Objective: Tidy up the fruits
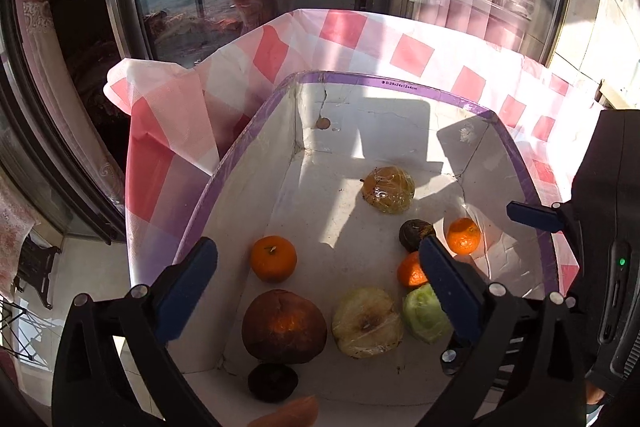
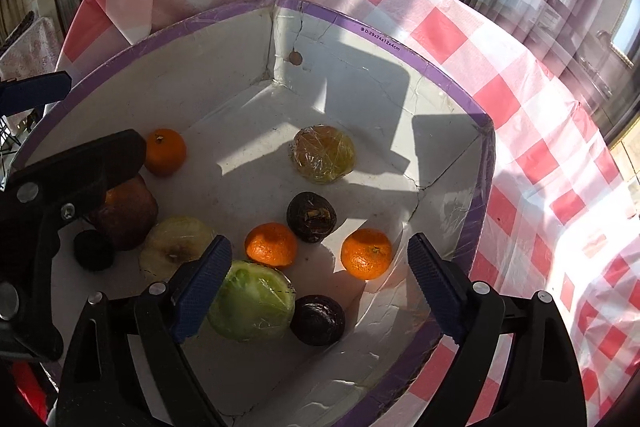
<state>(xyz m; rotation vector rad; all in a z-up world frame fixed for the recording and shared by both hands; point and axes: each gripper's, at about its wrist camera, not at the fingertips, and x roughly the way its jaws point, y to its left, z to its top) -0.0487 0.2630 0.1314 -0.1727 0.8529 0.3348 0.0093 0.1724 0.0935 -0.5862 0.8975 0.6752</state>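
Both grippers hung over the box (image 2: 440,75) with jaws spread wide and nothing between the pads. The left gripper (image 1: 316,291) pointed steeply down over a tangerine (image 1: 273,258), a brown fruit (image 1: 284,327) and a pale wrapped apple (image 1: 367,323). The right gripper (image 2: 320,291) hovered above a green wrapped fruit (image 2: 256,307), a dark fruit (image 2: 318,319) and two more tangerines (image 2: 366,253). The fruits were round, with no long axis to tell. All lay loose on the box floor, on a checked cloth (image 2: 520,155). The left gripper's arm crowded the right view's left side
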